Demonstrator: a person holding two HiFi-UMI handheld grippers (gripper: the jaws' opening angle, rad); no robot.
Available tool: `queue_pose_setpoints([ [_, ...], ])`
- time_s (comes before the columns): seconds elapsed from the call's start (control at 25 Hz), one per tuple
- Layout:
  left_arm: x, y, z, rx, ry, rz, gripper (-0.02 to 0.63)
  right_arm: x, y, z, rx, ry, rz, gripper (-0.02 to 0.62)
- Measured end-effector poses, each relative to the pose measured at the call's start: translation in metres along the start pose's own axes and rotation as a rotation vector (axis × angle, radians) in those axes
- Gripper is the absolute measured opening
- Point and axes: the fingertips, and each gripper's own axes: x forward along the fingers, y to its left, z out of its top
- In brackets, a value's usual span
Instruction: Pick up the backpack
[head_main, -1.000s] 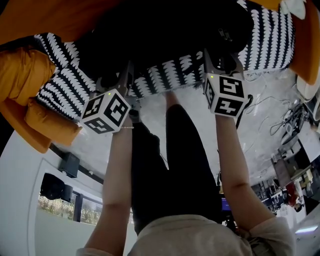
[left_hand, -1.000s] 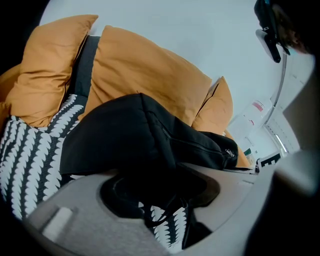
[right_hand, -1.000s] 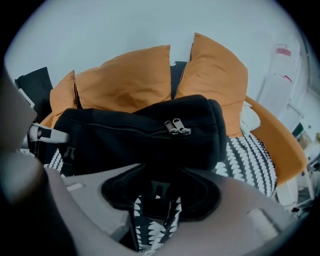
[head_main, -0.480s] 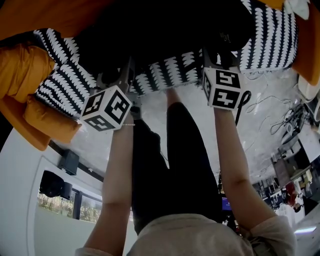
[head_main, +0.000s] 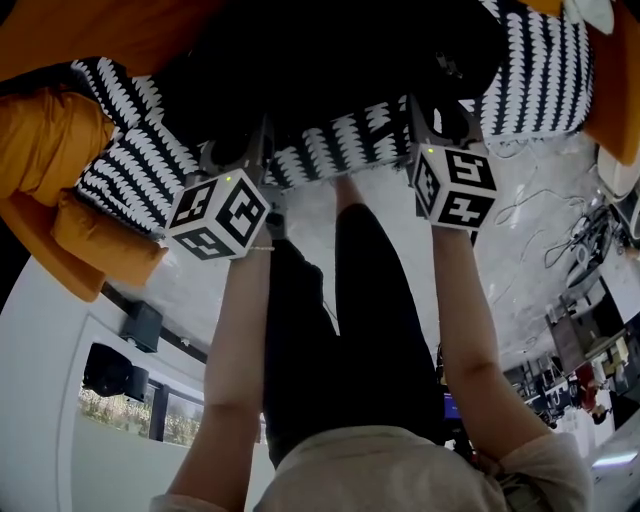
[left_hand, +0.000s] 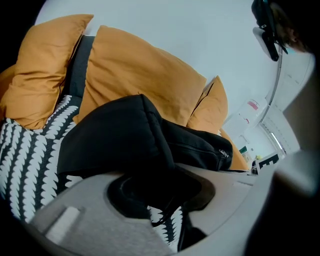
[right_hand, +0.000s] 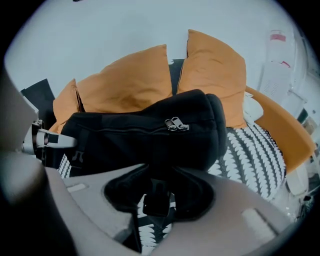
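A black backpack (head_main: 330, 70) lies on a seat with a black-and-white patterned cover (head_main: 340, 145), orange pillows (head_main: 50, 150) behind it. My left gripper (head_main: 238, 152) is at the backpack's near edge on the left. In the left gripper view its jaws (left_hand: 160, 187) are closing, and black backpack (left_hand: 125, 145) fabric fills the gap between them. My right gripper (head_main: 440, 118) is at the near edge on the right. It is shut (right_hand: 157, 192) on the backpack's (right_hand: 150, 135) lower rim, where a strap buckle (right_hand: 156, 199) hangs. The zip pulls (right_hand: 174, 124) face me.
Orange pillows (left_hand: 140, 70) (right_hand: 130, 85) lean against a pale wall. The person's dark-trousered legs (head_main: 340, 330) stand between the arms. Loose cables (head_main: 530, 210) lie on the floor to the right. A white object (right_hand: 255, 107) lies on the seat beside the backpack.
Both grippers stay at the backpack's near edge. The right marker cube shifted slightly sideways and back. The backpack has not moved.
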Motion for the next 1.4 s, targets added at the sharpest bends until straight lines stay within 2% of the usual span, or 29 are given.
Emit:
queue_pose_setpoints([
  [0.28, -0.003, -0.005, -0.012, -0.006, 0.012, -0.020, 0.104, -0.015, -0.009, 0.002, 0.044, -0.067, -0.045, 0.141],
  [0.36, -0.006, -0.004, -0.014, -0.007, 0.008, -0.018, 0.104, -0.020, -0.005, 0.007, 0.071, -0.099, -0.042, 0.178],
  [0.44, -0.009, -0.003, -0.014, -0.005, 0.005, -0.016, 0.104, -0.026, 0.000, 0.017, 0.042, -0.143, -0.065, 0.190],
  [0.56, -0.007, -0.002, -0.017, -0.004, 0.010, -0.017, 0.104, -0.030, 0.010, 0.031, -0.092, -0.187, -0.080, 0.207],
  [0.8, 0.003, -0.014, -0.016, -0.009, 0.014, -0.020, 0.104, -0.025, 0.028, 0.061, -0.399, -0.207, -0.034, 0.236],
  [1.0, 0.008, -0.024, -0.011, -0.018, 0.009, -0.013, 0.104, -0.008, 0.040, 0.068, -0.561, -0.158, 0.047, 0.262],
  [1.2, 0.008, -0.013, -0.016, -0.019, 0.014, -0.021, 0.104, 0.017, 0.054, 0.050, -0.796, -0.072, 0.012, 0.305],
  [1.28, 0.003, -0.009, -0.015, -0.028, 0.011, -0.025, 0.104, 0.023, 0.055, 0.049, -0.835, -0.031, -0.008, 0.305],
  [1.4, -0.002, -0.010, -0.010, -0.034, 0.004, -0.027, 0.104, 0.027, 0.056, 0.053, -0.838, 0.005, -0.021, 0.305],
])
